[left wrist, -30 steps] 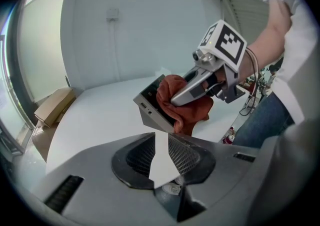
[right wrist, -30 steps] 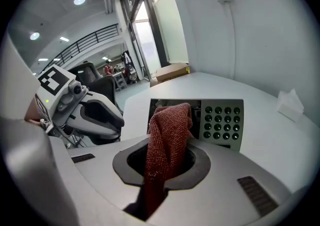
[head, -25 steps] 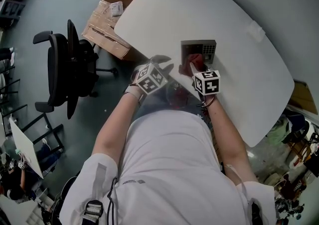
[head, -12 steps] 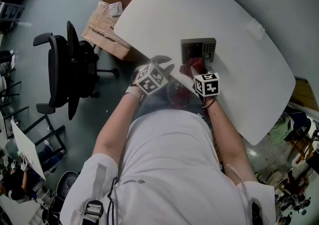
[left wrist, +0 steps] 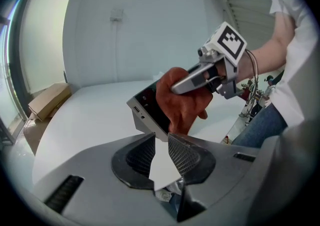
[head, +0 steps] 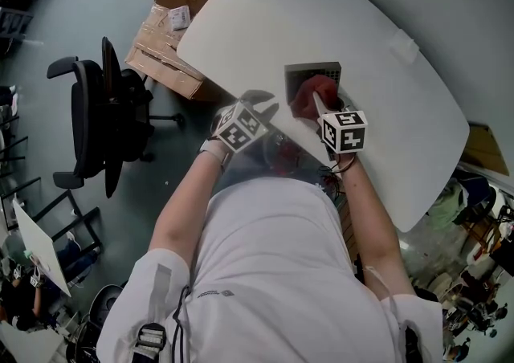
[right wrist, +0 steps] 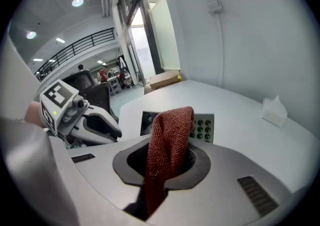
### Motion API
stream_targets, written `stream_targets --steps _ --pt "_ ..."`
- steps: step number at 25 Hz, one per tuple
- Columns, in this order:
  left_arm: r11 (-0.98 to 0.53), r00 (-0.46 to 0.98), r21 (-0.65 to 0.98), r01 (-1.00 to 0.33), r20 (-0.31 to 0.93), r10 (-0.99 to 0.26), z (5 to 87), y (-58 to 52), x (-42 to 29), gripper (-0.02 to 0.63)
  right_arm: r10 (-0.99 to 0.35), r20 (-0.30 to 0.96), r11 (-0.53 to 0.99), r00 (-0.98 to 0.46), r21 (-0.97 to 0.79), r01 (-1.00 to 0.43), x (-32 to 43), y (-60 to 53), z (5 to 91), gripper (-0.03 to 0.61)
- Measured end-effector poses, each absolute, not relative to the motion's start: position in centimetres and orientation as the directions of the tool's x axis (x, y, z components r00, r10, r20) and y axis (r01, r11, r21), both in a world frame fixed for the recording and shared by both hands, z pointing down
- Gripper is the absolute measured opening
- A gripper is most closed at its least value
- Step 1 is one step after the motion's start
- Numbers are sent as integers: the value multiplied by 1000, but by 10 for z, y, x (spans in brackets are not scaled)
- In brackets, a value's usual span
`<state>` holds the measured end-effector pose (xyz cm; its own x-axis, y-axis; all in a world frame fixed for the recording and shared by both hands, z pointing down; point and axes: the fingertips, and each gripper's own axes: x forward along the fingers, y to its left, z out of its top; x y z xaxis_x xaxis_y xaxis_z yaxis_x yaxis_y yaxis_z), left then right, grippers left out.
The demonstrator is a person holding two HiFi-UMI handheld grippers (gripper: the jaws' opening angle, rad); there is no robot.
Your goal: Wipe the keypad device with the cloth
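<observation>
The grey keypad device (head: 307, 74) lies on the white table (head: 385, 128), near its front edge. My right gripper (head: 319, 106) is shut on a red cloth (head: 308, 95), which rests on the device's near part. In the right gripper view the cloth (right wrist: 169, 142) hangs from the jaws and the keypad buttons (right wrist: 203, 128) show to its right. My left gripper (head: 261, 106) hovers at the table edge, left of the device. Its jaws stand a narrow gap apart with nothing between them. Just beyond them is the device's corner (left wrist: 144, 111), with the cloth (left wrist: 184, 107) over it.
A black office chair (head: 100, 112) and flattened cardboard boxes (head: 165, 60) stand on the floor to the left. A small white box (head: 404, 46) sits on the table's far side. The person's body fills the near side.
The right gripper has pushed the cloth farther onto the device, so it now covers more of the device's face. The left gripper has stayed in place.
</observation>
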<state>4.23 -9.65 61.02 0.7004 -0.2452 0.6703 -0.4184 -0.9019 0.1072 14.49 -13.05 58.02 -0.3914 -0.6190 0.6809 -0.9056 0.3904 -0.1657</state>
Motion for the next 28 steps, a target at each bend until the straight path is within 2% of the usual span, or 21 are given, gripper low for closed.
stream_targets --steps 7,16,28 --pt "-892 703 118 -436 664 -256 606 -100 44 64 -683 627 412 -375 -93 -906 148 -174 539 54" --pt "-881 701 139 -453 666 -255 608 -99 39 64 -590 722 420 -360 -106 -901 144 -157 590 54" --pt "-875 700 151 -460 668 -252 612 -97 37 64 -535 772 404 -344 -125 -906 148 -118 636 54"
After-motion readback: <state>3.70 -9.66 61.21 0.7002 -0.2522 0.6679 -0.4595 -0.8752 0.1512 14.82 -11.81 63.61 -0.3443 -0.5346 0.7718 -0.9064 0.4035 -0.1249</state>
